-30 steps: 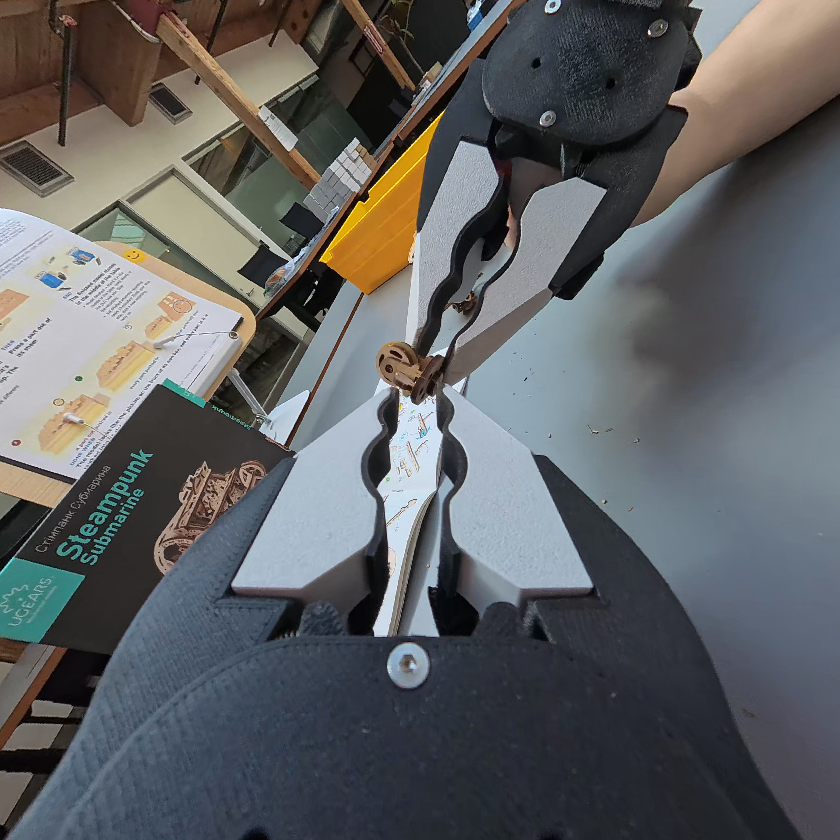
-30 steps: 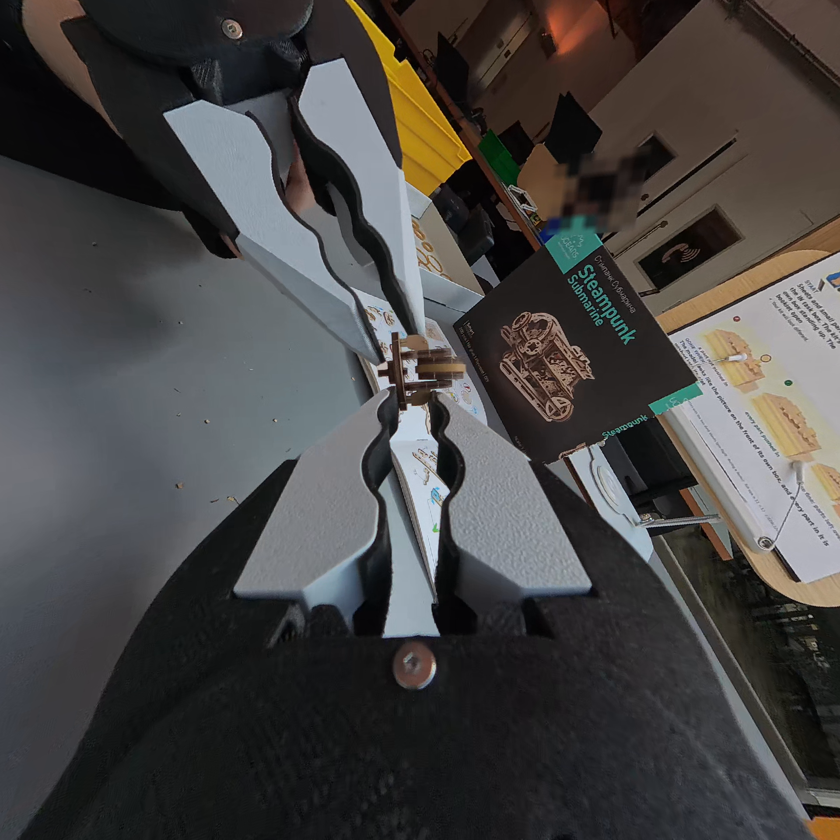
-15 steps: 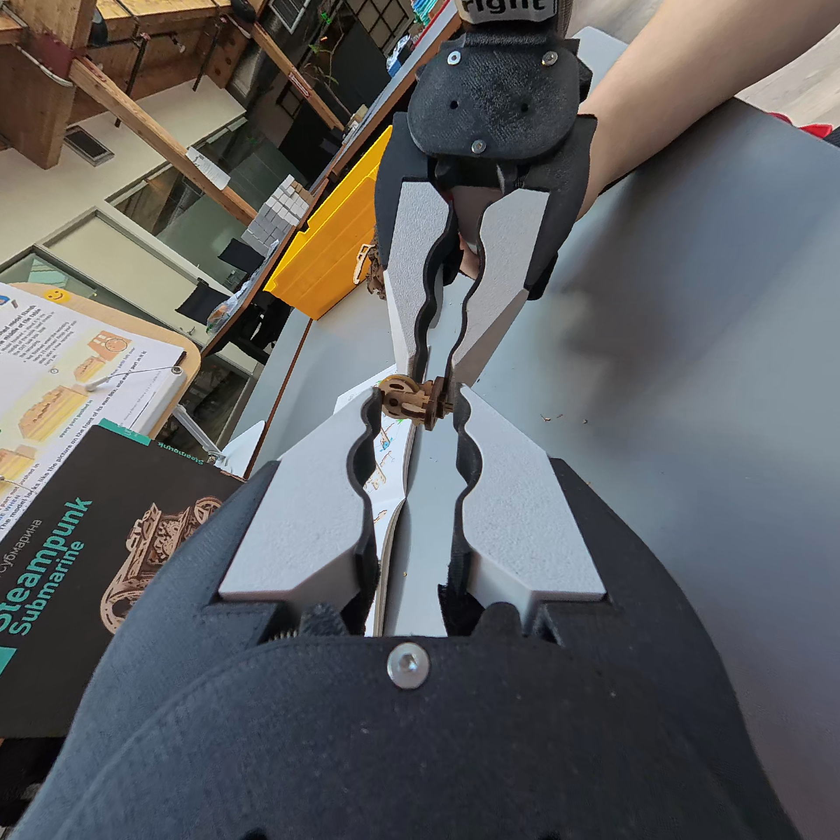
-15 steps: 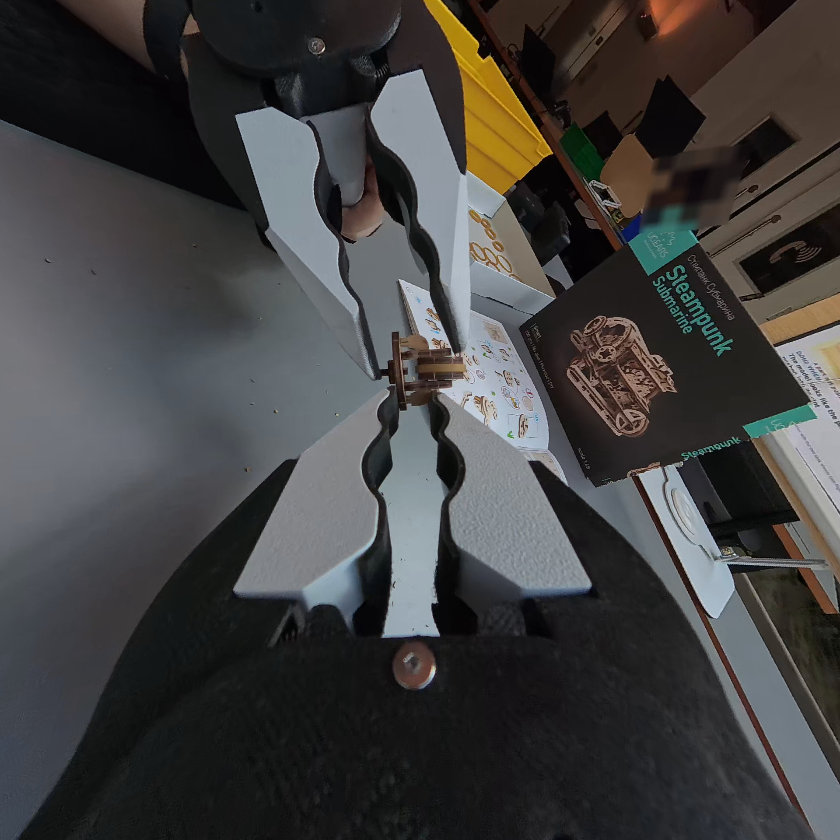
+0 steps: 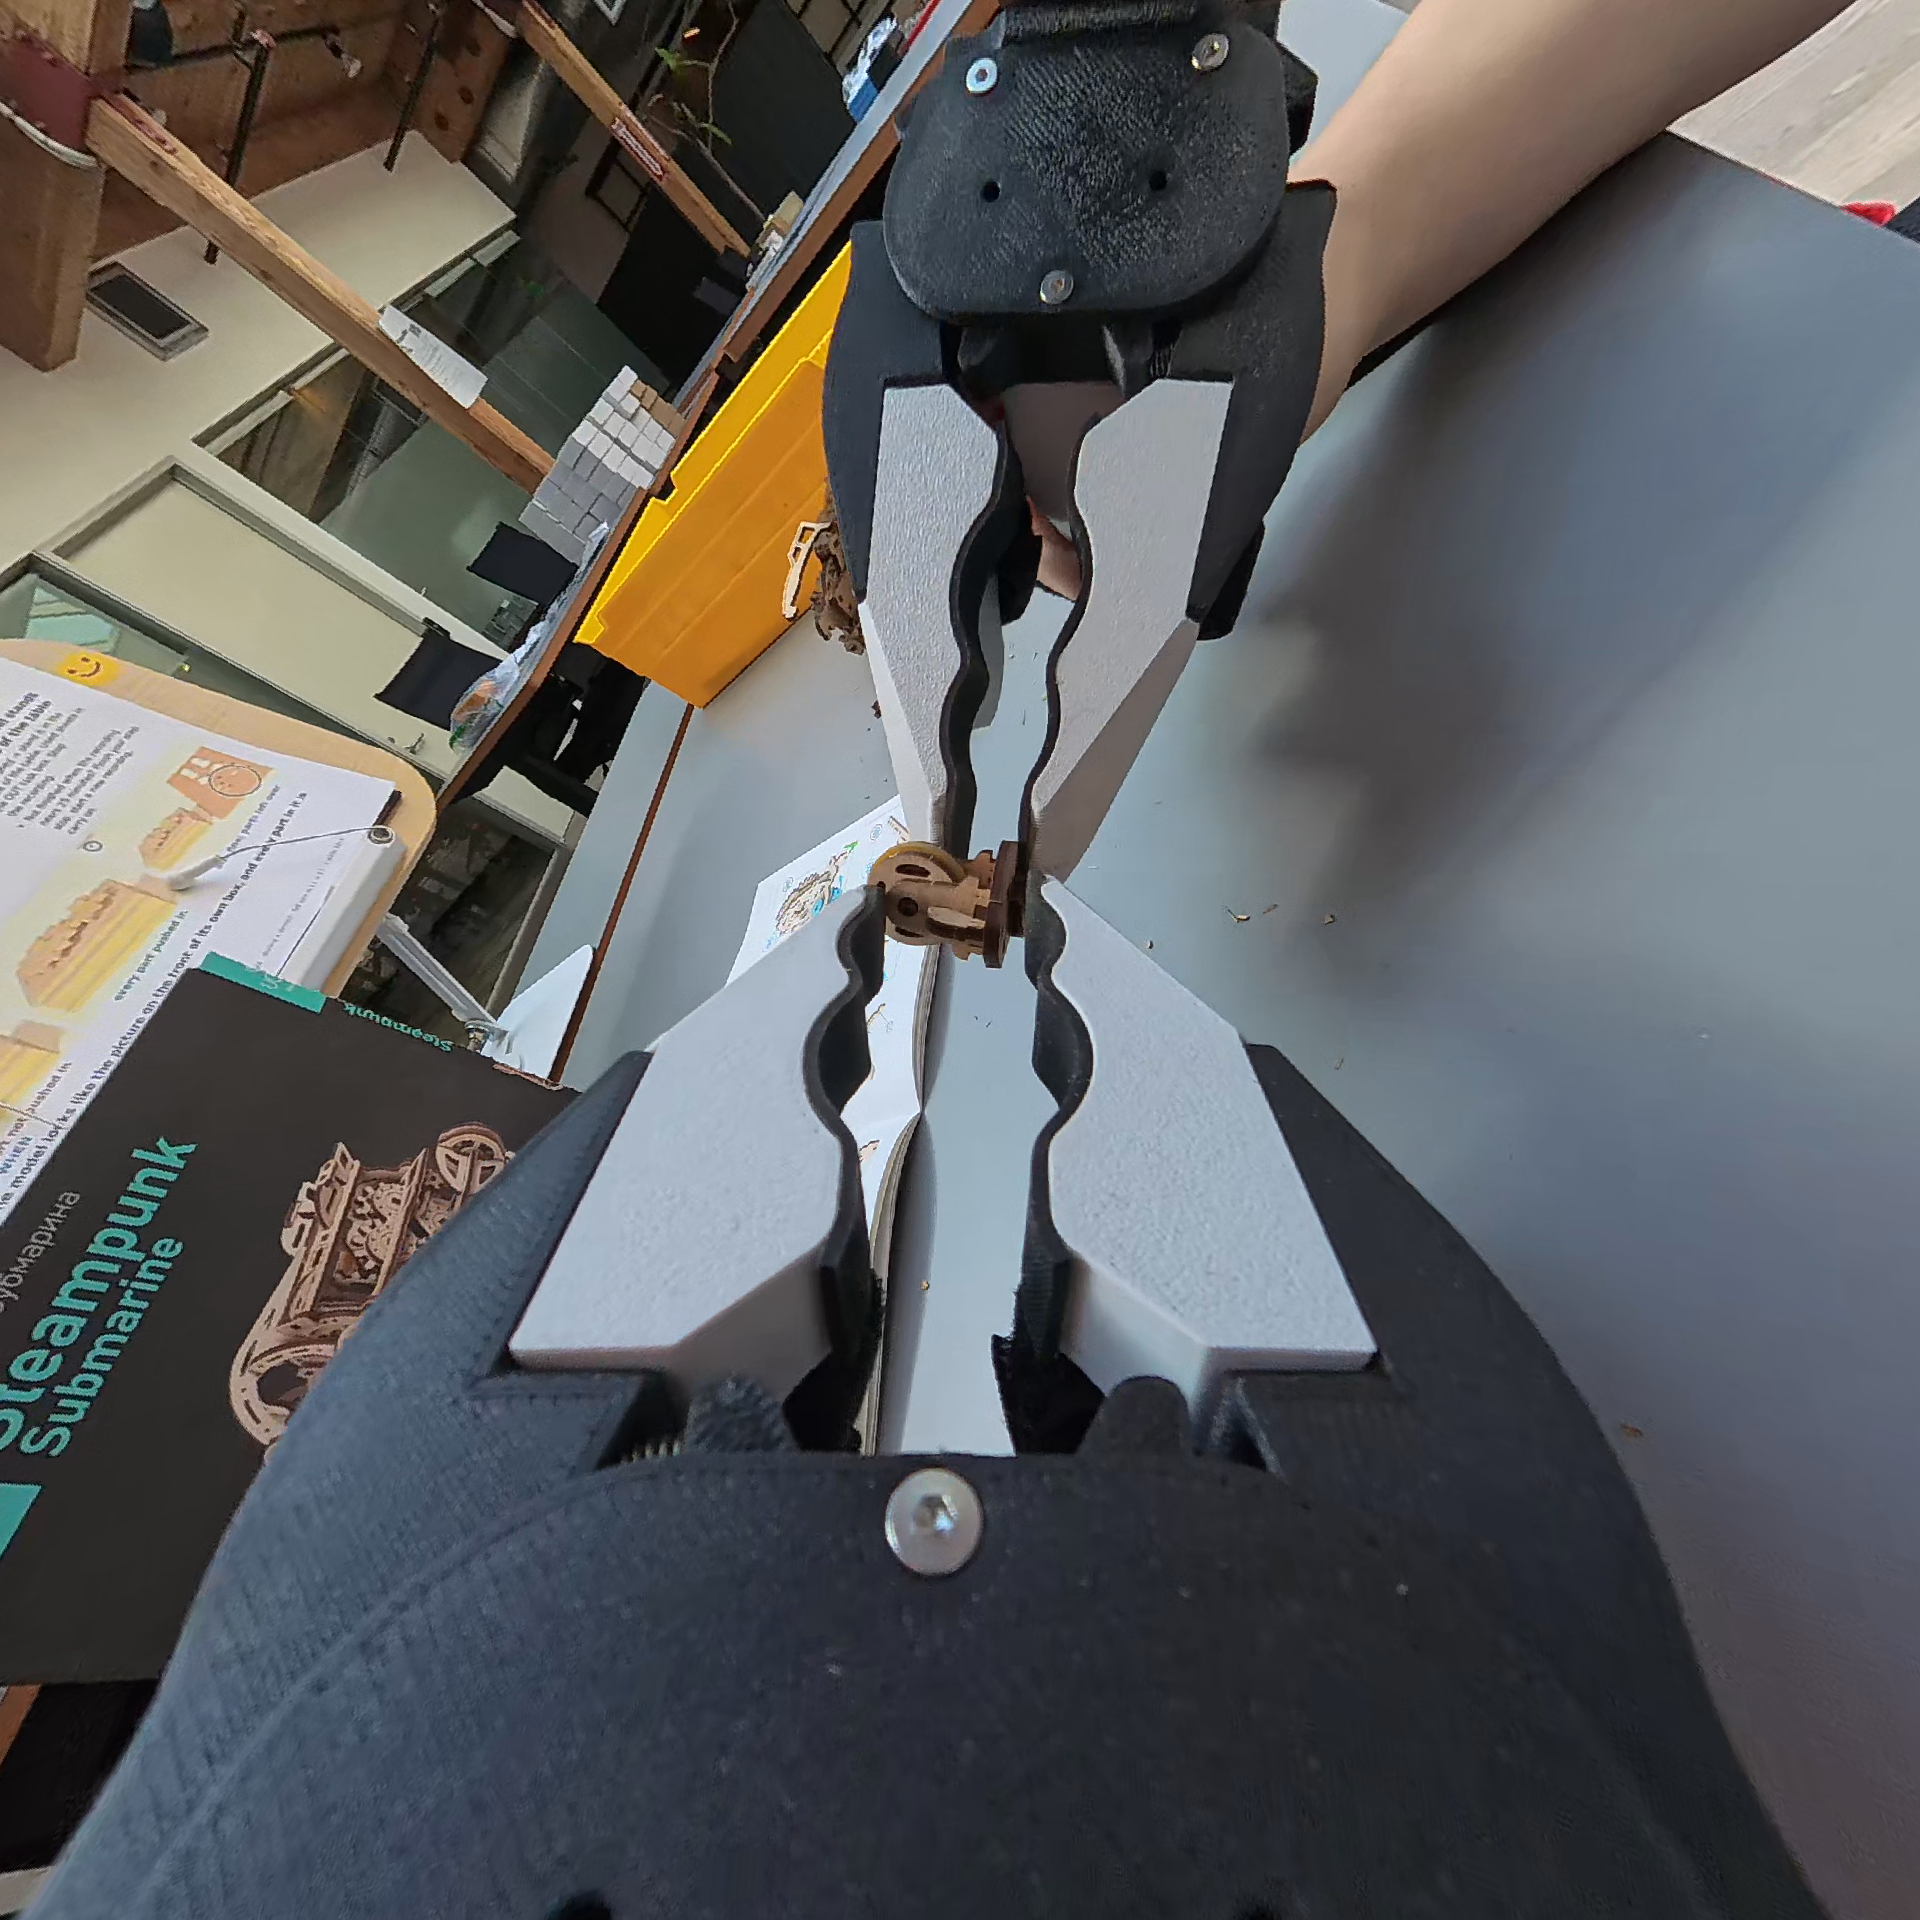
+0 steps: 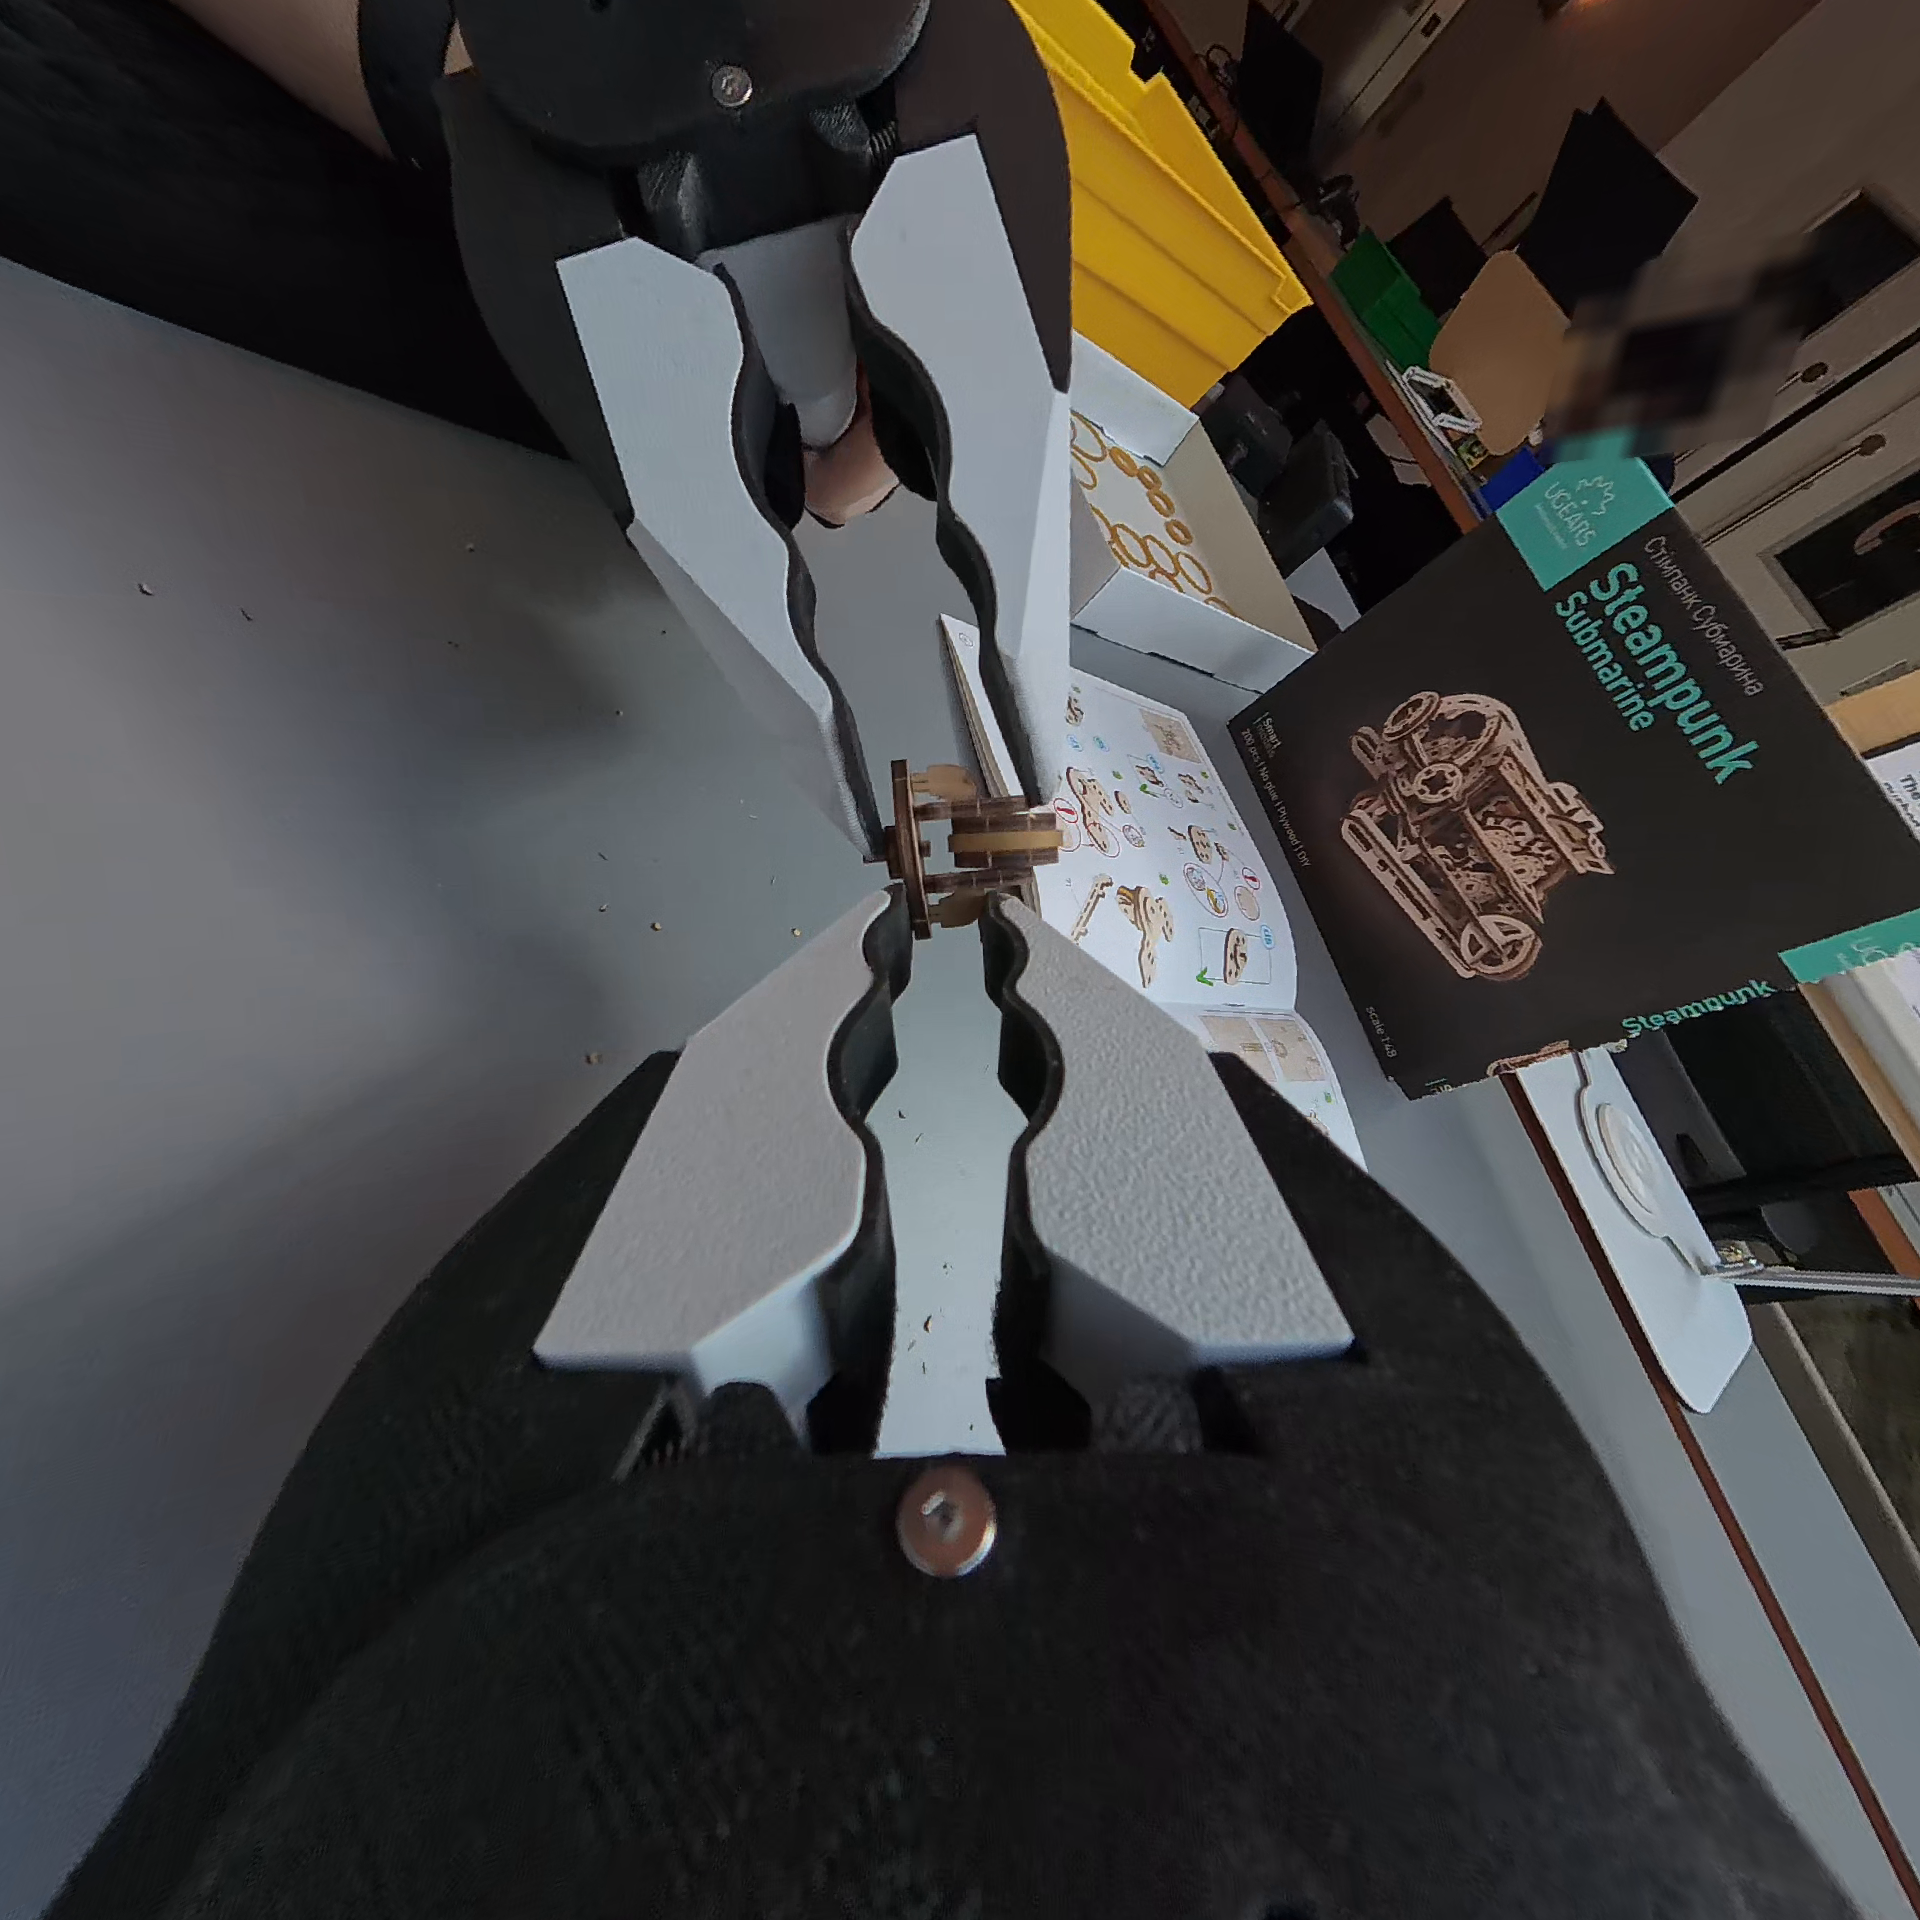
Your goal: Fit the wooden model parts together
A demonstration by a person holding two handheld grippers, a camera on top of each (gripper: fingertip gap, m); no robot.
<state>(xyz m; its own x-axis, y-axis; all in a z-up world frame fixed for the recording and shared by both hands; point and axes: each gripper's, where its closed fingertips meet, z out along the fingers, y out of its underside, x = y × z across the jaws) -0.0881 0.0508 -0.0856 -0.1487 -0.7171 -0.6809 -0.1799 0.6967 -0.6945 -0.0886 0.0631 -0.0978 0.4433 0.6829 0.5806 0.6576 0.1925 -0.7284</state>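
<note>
A small wooden assembly (image 5: 948, 906), a toothed disc with stacked pieces and a wheel on a shaft, hangs above the grey table (image 5: 1558, 935). The two grippers face each other tip to tip. My left gripper (image 5: 951, 914) is shut on it end to end, one fingertip on the disc and one on the wheel. My right gripper (image 6: 940, 909) is shut on the lower edge of the assembly (image 6: 966, 842) at the disc. The right gripper comes in from the top of the left wrist view (image 5: 987, 831). The left gripper comes in from the top of the right wrist view (image 6: 940, 816).
An open instruction booklet (image 6: 1164, 862) lies on the table under the grippers. A black model kit box (image 6: 1558, 779) stands beside it. A white box holding a sheet of wooden rings (image 6: 1143, 520) and a yellow bin (image 5: 727, 551) are behind. A printed sheet on a wooden board (image 5: 156, 831) is at the left. Left and right tips are no more than a few centimetres apart.
The left jaws stand wider than a second ago and now span the whole assembly. Both grippers have lined up straighter, facing each other.
</note>
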